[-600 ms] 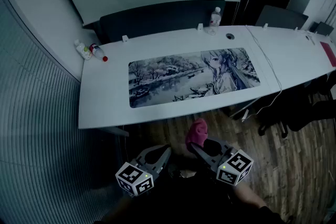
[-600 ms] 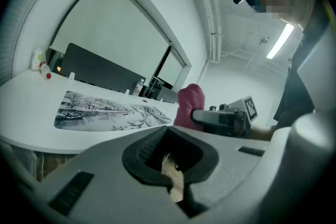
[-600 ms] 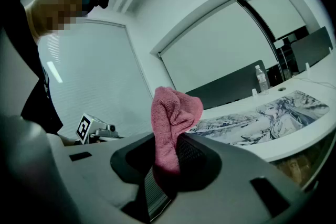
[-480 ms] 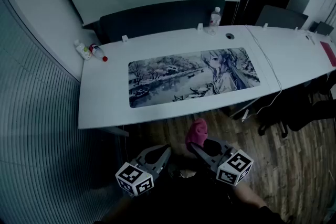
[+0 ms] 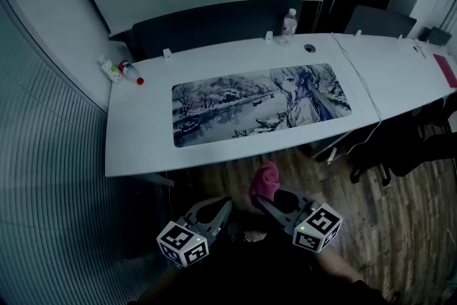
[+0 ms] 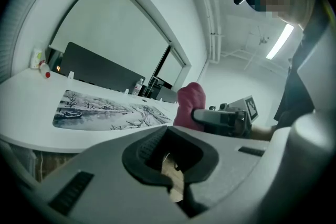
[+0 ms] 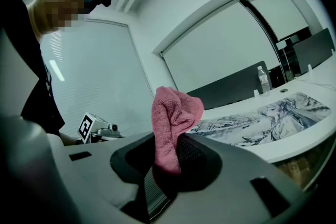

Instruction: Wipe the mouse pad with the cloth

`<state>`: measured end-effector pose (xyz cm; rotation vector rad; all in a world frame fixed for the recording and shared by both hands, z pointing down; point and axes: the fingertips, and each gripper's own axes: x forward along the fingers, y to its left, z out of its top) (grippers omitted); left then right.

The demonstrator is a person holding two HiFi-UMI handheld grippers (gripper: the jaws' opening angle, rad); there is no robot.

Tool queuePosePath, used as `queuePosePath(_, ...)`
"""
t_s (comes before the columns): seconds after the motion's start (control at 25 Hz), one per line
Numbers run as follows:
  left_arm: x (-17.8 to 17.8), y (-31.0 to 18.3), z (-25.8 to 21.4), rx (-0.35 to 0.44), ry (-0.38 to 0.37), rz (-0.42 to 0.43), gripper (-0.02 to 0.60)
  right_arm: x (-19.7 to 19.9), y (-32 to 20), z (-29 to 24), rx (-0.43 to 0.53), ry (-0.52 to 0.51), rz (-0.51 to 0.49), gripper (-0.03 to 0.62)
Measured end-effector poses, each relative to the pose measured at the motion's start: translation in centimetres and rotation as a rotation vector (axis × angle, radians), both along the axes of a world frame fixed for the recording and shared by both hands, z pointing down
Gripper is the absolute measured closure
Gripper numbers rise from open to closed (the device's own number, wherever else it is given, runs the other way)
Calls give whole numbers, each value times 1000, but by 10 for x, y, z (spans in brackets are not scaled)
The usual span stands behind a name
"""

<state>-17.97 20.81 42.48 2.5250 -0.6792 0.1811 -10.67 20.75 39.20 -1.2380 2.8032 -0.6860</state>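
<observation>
We squeeze the soft pink cloth [image 5: 265, 181] in our right gripper [image 5: 261, 198], our left gripper [image 5: 226, 206] is closed and empty, and the long printed mouse pad [image 5: 260, 103] lies ahead, stretched sideways near the front edge of the white desk [image 5: 139, 133].

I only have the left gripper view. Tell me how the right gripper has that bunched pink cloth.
Observer: In the right gripper view, the right gripper is clamped on the pink terry cloth. The cloth's bunched top stands above the jaws.
Operator: Now give me both grippers' position relative to the desk.
Observer: The head view shows both, the left gripper included, short of the white desk and over the wooden floor. The cloth is clear of the printed rectangular mouse pad.
Operator: Report anything at the desk's right end.
Observer: A thin white cable crosses the desk just right of the mouse pad.
</observation>
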Motion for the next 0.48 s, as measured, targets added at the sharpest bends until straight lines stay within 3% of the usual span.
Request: queuePosePath(0.48, -11, -13, 3, 26, -23, -27, 575, -14, -15, 8, -15, 41, -34, 485)
